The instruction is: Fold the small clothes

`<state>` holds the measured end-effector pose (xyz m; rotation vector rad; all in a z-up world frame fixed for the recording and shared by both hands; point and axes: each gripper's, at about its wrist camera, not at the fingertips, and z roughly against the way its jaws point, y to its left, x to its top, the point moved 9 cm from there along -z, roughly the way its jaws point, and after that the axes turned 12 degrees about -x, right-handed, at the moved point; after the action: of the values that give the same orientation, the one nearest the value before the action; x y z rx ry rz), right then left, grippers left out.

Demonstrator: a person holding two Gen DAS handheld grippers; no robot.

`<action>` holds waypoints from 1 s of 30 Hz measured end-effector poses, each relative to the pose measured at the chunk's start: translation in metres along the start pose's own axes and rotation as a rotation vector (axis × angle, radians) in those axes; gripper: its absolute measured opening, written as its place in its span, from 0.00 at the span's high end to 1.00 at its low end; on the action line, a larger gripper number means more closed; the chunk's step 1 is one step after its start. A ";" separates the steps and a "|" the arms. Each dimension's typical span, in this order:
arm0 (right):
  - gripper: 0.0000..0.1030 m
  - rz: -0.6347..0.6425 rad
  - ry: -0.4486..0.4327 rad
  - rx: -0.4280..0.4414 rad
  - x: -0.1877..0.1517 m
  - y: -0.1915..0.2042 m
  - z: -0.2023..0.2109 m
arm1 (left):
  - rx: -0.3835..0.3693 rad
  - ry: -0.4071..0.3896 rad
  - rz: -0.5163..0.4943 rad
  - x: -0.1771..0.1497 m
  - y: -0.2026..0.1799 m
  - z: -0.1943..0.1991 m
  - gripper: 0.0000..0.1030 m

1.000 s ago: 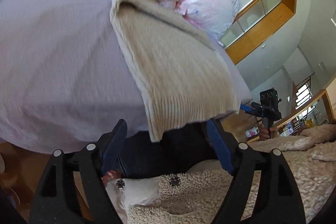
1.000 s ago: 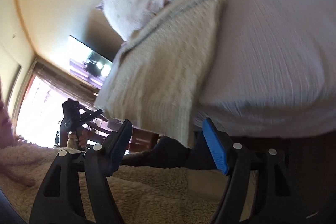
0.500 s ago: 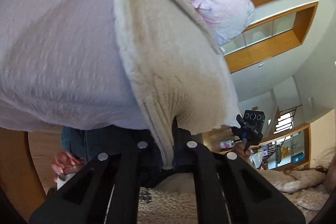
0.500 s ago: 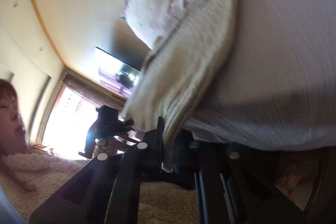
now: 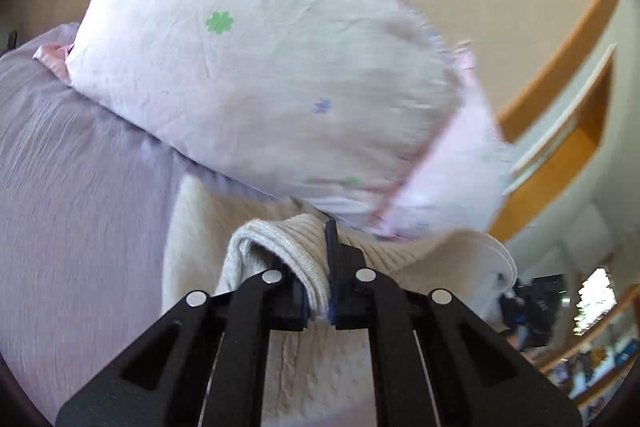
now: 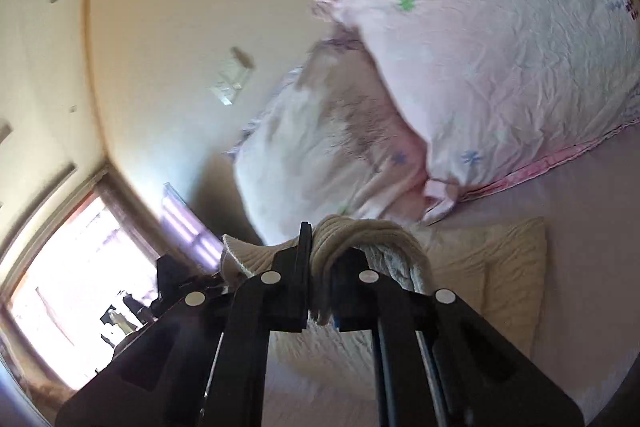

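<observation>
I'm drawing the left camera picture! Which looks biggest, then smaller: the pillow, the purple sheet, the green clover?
1. Pillow
2. Purple sheet, nearly as big; fisheye bending makes this order unsure
3. Green clover, clearly the smallest

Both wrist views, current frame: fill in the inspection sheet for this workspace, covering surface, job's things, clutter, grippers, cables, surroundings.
Surface: bed with a lilac sheet, wrinkled.
Job's things: one cream knit garment, its near hem lifted and carried over the part lying flat on the sheet.
Clutter: two pale floral pillows stacked at the head of the bed, touching the garment's far end.
Grippers: left gripper shut on the ribbed hem; right gripper shut on a bunched hem fold.
Cables: nothing seen.
Surroundings: beige wall with a switch plate, bright window at left, wooden-trimmed opening at right; frames are motion-blurred.
</observation>
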<state>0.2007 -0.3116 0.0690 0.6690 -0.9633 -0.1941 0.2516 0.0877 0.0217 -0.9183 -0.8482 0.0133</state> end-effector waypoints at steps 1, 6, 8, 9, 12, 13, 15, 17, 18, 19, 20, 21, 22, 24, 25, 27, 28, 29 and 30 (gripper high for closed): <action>0.92 -0.030 0.032 -0.056 0.000 -0.016 -0.019 | 0.031 0.025 0.024 0.003 0.013 -0.021 0.94; 0.82 -0.174 0.215 -0.333 -0.026 -0.081 -0.087 | 0.109 0.129 0.092 -0.009 0.050 -0.068 0.91; 0.36 -0.192 0.168 -0.367 -0.020 -0.085 -0.078 | 0.099 0.126 0.112 -0.010 0.053 -0.060 0.70; 0.01 -0.182 0.104 -0.394 -0.013 -0.084 -0.067 | 0.089 0.117 0.124 -0.008 0.052 -0.048 0.47; 0.01 -0.122 -0.092 -0.338 0.004 -0.069 -0.031 | 0.094 0.035 0.097 0.001 0.052 -0.004 0.27; 0.01 -0.110 -0.114 -0.306 0.004 -0.066 -0.025 | 0.113 0.023 0.090 0.000 0.055 0.010 0.27; 0.01 -0.107 -0.158 -0.242 0.001 -0.064 -0.017 | 0.154 0.054 0.105 -0.007 0.069 0.025 0.32; 0.01 -0.132 -0.144 -0.219 -0.004 -0.072 -0.020 | 0.163 0.102 0.144 -0.019 0.084 0.030 0.47; 0.01 -0.151 -0.118 -0.210 -0.005 -0.075 -0.023 | 0.157 0.134 0.172 -0.028 0.092 0.030 0.52; 0.01 -0.169 -0.096 -0.196 -0.006 -0.078 -0.025 | 0.143 0.156 0.189 -0.034 0.095 0.027 0.55; 0.01 -0.185 -0.080 -0.189 -0.007 -0.081 -0.028 | 0.117 0.183 0.212 -0.043 0.097 0.024 0.57; 0.01 -0.189 -0.073 -0.191 -0.011 -0.081 -0.028 | 0.095 0.204 0.226 -0.049 0.096 0.021 0.56; 0.01 -0.189 -0.067 -0.195 -0.011 -0.077 -0.031 | 0.087 0.213 0.232 -0.054 0.094 0.019 0.56; 0.01 -0.194 -0.054 -0.188 -0.011 -0.078 -0.031 | 0.092 0.199 0.213 -0.059 0.091 0.014 0.52; 0.01 -0.199 -0.048 -0.179 -0.011 -0.078 -0.030 | 0.091 0.190 0.212 -0.059 0.091 0.013 0.52; 0.01 -0.215 -0.038 -0.153 -0.013 -0.079 -0.028 | 0.070 0.154 0.256 -0.060 0.093 0.012 0.60; 0.01 -0.223 -0.028 -0.133 -0.013 -0.078 -0.030 | 0.061 0.158 0.295 -0.064 0.096 0.008 0.72; 0.01 -0.227 -0.021 -0.116 -0.014 -0.076 -0.029 | 0.038 0.169 0.337 -0.069 0.097 0.003 0.82; 0.01 -0.231 -0.016 -0.103 -0.014 -0.075 -0.030 | 0.029 0.147 0.356 -0.069 0.097 0.003 0.83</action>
<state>0.2267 -0.3511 0.0027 0.6837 -0.8839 -0.4502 0.2344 0.1270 -0.0894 -1.0199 -0.5396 0.2624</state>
